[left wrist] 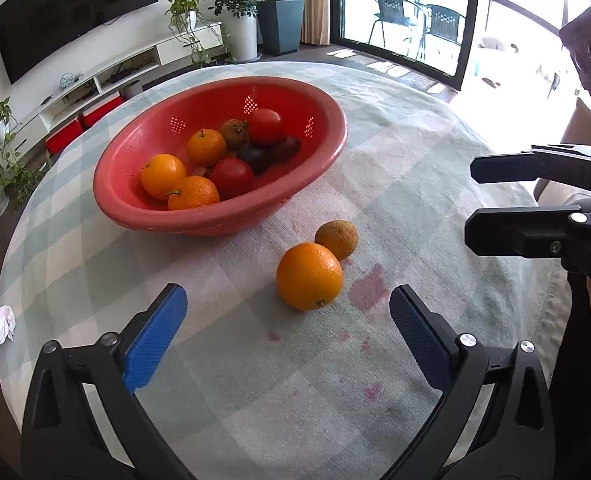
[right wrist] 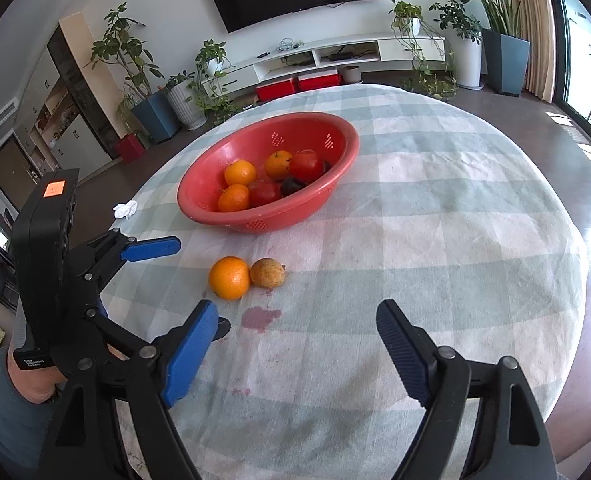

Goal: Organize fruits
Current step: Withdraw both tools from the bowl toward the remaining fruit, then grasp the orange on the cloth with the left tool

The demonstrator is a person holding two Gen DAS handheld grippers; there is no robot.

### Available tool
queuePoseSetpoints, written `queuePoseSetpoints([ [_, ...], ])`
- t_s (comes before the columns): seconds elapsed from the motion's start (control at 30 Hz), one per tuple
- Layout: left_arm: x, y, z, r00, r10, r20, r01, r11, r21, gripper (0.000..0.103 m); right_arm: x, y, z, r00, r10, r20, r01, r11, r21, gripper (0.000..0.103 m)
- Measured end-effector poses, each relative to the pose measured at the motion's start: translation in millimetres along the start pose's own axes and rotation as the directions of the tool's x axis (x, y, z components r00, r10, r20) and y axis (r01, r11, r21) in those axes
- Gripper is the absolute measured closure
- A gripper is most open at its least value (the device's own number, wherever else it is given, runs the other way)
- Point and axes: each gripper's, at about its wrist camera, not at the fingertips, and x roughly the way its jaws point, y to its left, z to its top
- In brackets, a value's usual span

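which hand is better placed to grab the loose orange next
Left, probably. The left gripper is open with the orange almost centred ahead of it. The right gripper, also open, has it off to one side.

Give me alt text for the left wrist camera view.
An orange and a brownish fruit sit touching on a checked tablecloth, just beyond the open left gripper. Behind them is a red bowl of fruit; the open right gripper enters from the right.

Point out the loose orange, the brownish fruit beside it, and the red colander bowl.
loose orange [left wrist: 309, 276]: left wrist view, middle of peel.
brownish fruit [left wrist: 338, 238]: left wrist view, upper skin.
red colander bowl [right wrist: 199, 208]: right wrist view, near rim.
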Motion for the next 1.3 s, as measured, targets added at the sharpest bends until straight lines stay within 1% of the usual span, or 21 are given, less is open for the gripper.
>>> queuePoseSetpoints([
  [0.03, 0.5, 2.5, 2.4, 1.000, 0.005, 0.003, -0.005, 1.000, -0.011, 0.000, -0.4, -1.1, 0.3, 1.000, 0.001, 0.000, -0.001, 1.000, 0.003, 0.009],
  [0.07, 1.6, 3.7, 2.4, 1.000, 0.006, 0.004, -0.006, 1.000, -0.021, 0.000, -0.2, -2.3, 1.3, 1.000, 0.001, 0.001, -0.001, 1.000, 0.007, 0.004],
  [0.1, 1.8, 5.3, 5.3, 1.000, 0.010, 0.004, -0.010, 1.000, -0.026, 0.000, -0.3, -2.9, 1.7, 1.000, 0.001, 0.001, -0.001, 1.000, 0.008, 0.002],
  [0.27, 4.8, 5.0, 8.2, 1.000, 0.016, -0.012, -0.016, 1.000, -0.025, 0.000, 0.4, -4.5, 3.8, 1.000, 0.004, -0.010, -0.004, 1.000, 0.008, 0.002],
  [0.4, 10.3, 9.4, 10.7, 0.999, 0.008, -0.034, -0.010, 0.999, -0.053, 0.000, -0.4, -5.1, 5.2, 1.000, -0.011, -0.006, 0.011, 1.000, 0.004, 0.002],
  [0.53, 12.7, 7.3, 11.1, 0.999, 0.003, -0.033, -0.004, 0.999, -0.041, 0.001, -0.8, -6.9, 5.4, 0.999, -0.034, -0.003, 0.034, 0.999, 0.004, 0.002],
  [0.6, 13.7, 5.3, 11.9, 1.000, -0.005, -0.028, 0.004, 0.999, -0.031, 0.002, -0.9, -8.1, 5.9, 0.999, -0.039, -0.001, 0.039, 0.999, 0.005, 0.005],
  [0.63, 14.5, 4.2, 12.2, 0.999, -0.011, -0.030, 0.010, 1.000, -0.027, 0.006, -0.6, -8.2, 6.0, 0.999, -0.042, -0.003, 0.042, 0.999, 0.002, 0.007],
  [0.67, 15.5, 3.4, 12.5, 0.999, -0.016, -0.032, 0.015, 1.000, -0.022, 0.014, 0.1, -8.0, 6.3, 0.999, -0.046, -0.005, 0.046, 0.999, -0.002, 0.009],
  [0.7, 16.6, 2.4, 12.7, 0.999, -0.019, -0.034, 0.019, 1.000, -0.017, 0.019, 1.0, -7.7, 6.3, 0.999, -0.050, -0.006, 0.049, 0.999, -0.005, 0.011],
  [0.77, 18.8, 1.4, 13.1, 0.999, -0.026, -0.041, 0.026, 1.000, -0.014, 0.036, 2.9, -7.4, 6.2, 0.999, -0.051, -0.012, 0.051, 0.999, -0.009, 0.013],
  [0.9, 21.8, 0.8, 12.4, 0.998, -0.033, -0.046, 0.033, 0.999, -0.012, 0.053, 7.1, -8.4, 7.2, 0.998, -0.052, -0.022, 0.052, 0.999, -0.012, 0.017],
  [0.97, 22.9, 0.6, 12.3, 0.998, -0.052, -0.045, 0.051, 0.999, -0.016, 0.064, 9.3, -8.6, 7.7, 0.998, -0.056, -0.027, 0.055, 0.998, -0.015, 0.019],
  [1.03, 22.6, -0.5, 11.3, 0.997, -0.063, -0.038, 0.063, 0.998, -0.020, 0.068, 11.3, -8.2, 8.1, 0.998, -0.061, -0.031, 0.060, 0.998, -0.022, 0.022],
  [1.3, 19.1, 10.4, 5.4, 0.994, -0.105, -0.022, 0.103, 0.991, -0.082, 0.068, 26.6, -2.5, 10.6, 0.996, -0.074, -0.051, 0.071, 0.995, -0.064, 0.025],
])
